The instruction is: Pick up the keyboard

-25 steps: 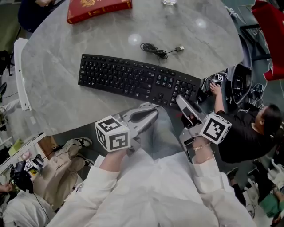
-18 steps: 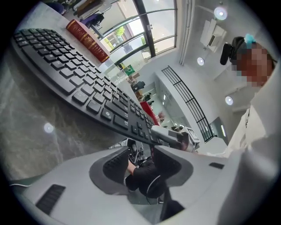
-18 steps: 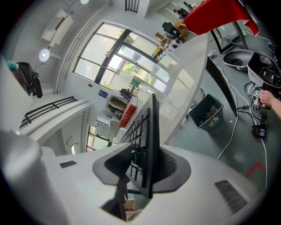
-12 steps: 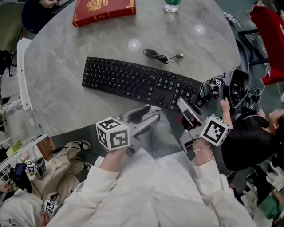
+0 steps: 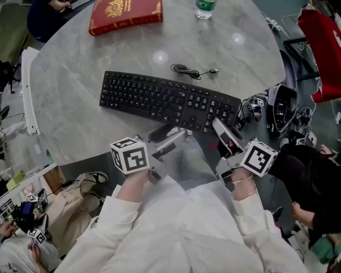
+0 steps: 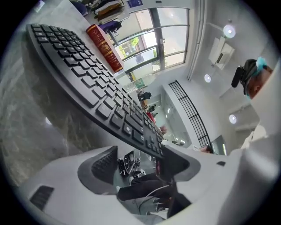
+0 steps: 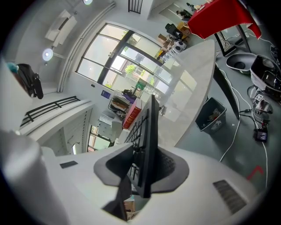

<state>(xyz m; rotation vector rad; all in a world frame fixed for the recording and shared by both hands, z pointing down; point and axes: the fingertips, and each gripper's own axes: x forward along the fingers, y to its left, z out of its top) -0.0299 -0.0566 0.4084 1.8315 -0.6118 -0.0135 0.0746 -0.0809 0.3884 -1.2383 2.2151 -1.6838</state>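
A black keyboard (image 5: 160, 98) lies flat on the round marble table (image 5: 74, 69), its cable (image 5: 189, 69) coiled behind it. My left gripper (image 5: 169, 134) is at the keyboard's near edge; its jaws have just been opening and stand wide. In the left gripper view the keyboard (image 6: 88, 79) runs past just ahead of the left gripper (image 6: 139, 160), and only floor clutter shows in the gap. My right gripper (image 5: 221, 128) is at the keyboard's near right corner. Its jaws have just been closing, and the keyboard's edge (image 7: 147, 136) sits between the right gripper's (image 7: 145, 169) pads, which lie against both faces.
A red book (image 5: 125, 15) and a bottle (image 5: 205, 6) stand at the table's far side. Helmets and gear (image 5: 279, 106) lie on the floor at the right, by a person in black (image 5: 306, 176). A white strip (image 5: 25, 90) leans by the left rim.
My left gripper's jaws went from shut to wide open, and it rolled and shifted slightly left. The person at the right drew the hand back from the gear. The right gripper stayed put.
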